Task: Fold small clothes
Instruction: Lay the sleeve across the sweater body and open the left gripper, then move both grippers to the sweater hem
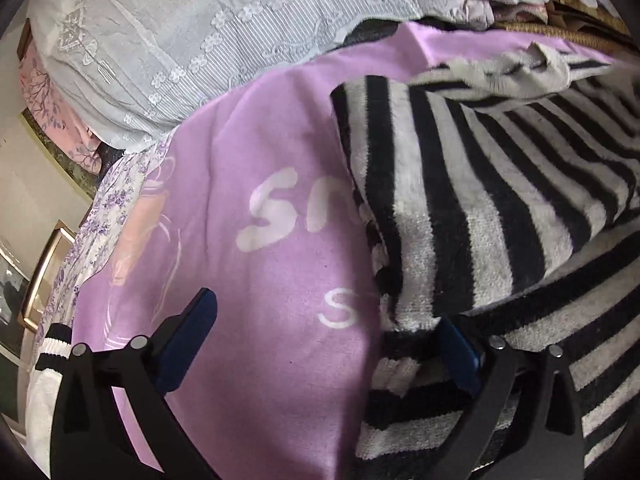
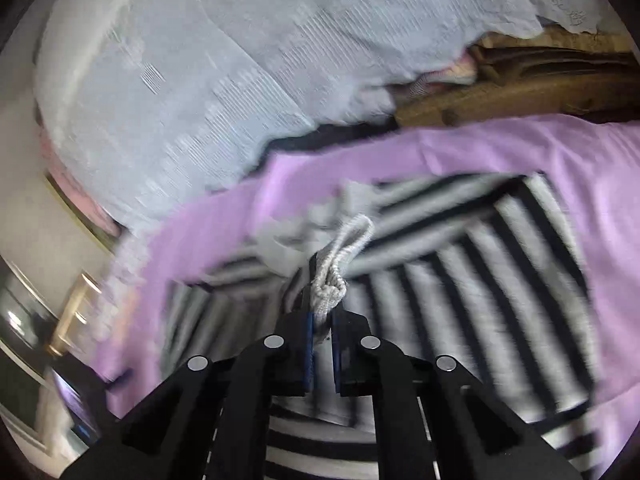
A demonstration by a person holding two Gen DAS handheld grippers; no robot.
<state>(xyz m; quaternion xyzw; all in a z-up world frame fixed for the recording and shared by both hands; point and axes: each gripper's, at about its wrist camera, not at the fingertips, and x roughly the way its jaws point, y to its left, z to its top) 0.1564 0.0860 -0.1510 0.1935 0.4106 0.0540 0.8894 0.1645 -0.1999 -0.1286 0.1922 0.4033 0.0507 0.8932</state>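
Note:
A black-and-white striped fleece garment (image 1: pixel 460 184) lies folded on a lilac sheet (image 1: pixel 256 184) with white lettering. My left gripper (image 1: pixel 324 344) is open, low over the sheet; its right finger (image 1: pixel 460 360) touches the garment's near edge. In the right wrist view the same striped garment (image 2: pixel 480 256) lies blurred on the lilac sheet (image 2: pixel 500 148). My right gripper (image 2: pixel 323 344) is shut on the garment's white knotted drawstring (image 2: pixel 336 276), which loops up ahead of the fingers.
A pale blue embroidered cloth pile (image 1: pixel 192 48) lies behind the sheet. A woven basket edge (image 1: pixel 568 28) sits at the far right, also in the right wrist view (image 2: pixel 520 88). A floral cloth (image 1: pixel 116 208) and gold picture frames (image 1: pixel 44 272) are at the left.

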